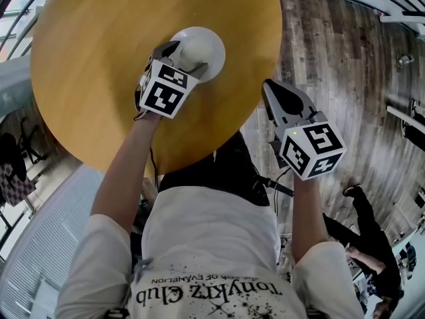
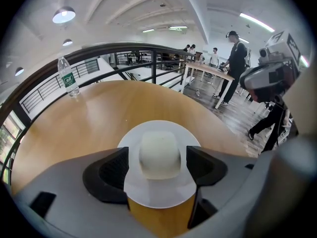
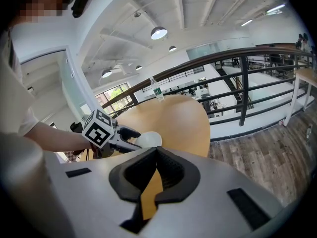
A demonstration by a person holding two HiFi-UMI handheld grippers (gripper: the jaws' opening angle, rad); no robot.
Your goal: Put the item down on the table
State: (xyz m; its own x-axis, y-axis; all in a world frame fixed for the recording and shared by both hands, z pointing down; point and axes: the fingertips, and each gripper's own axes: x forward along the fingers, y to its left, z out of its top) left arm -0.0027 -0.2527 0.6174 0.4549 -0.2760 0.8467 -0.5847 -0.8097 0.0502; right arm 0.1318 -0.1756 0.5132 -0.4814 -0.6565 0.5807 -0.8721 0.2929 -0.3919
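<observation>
White plate [image 2: 151, 195], cream item [image 2: 159, 155], amber table [image 2: 94, 120].

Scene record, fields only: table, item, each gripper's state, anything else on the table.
table: round yellow wooden table
item: white round plate carrying a pale rounded lump, over the table's near part; contact unclear
left gripper: jaws apart, flanking the lump with gaps
right gripper: jaws together, nothing between, beside the table
other: clear plastic water bottle, upright near far edge
</observation>
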